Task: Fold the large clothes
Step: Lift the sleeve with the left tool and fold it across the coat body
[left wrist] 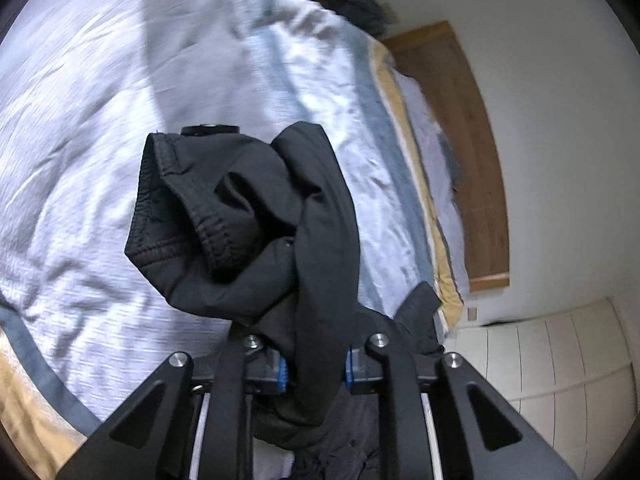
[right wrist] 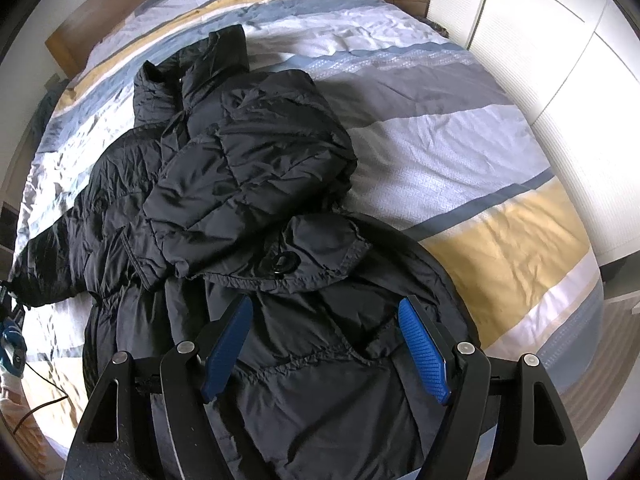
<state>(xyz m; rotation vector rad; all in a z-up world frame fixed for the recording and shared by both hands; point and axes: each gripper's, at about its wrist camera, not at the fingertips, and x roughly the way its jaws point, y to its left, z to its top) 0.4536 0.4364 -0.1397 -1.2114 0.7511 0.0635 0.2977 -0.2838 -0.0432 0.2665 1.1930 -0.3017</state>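
Note:
A black puffer jacket (right wrist: 240, 184) lies crumpled on the striped bed cover (right wrist: 460, 140), collar toward the headboard, one sleeve (right wrist: 48, 264) stretched out left. My right gripper (right wrist: 326, 344) hovers over the jacket's lower part, open, with its blue pads (right wrist: 424, 348) wide apart and nothing pressed between them. In the left wrist view my left gripper (left wrist: 314, 374) is shut on a bunch of the black fabric (left wrist: 320, 280). A stitched cuff end (left wrist: 188, 208) hangs forward above the bed cover (left wrist: 100, 120).
A wooden headboard (right wrist: 68, 40) runs along the bed's far end, with a nightstand (right wrist: 408, 0) at the far right corner. White wardrobe doors (right wrist: 560, 60) stand close on the right. A dark cable (right wrist: 40, 400) trails at the bed's left edge.

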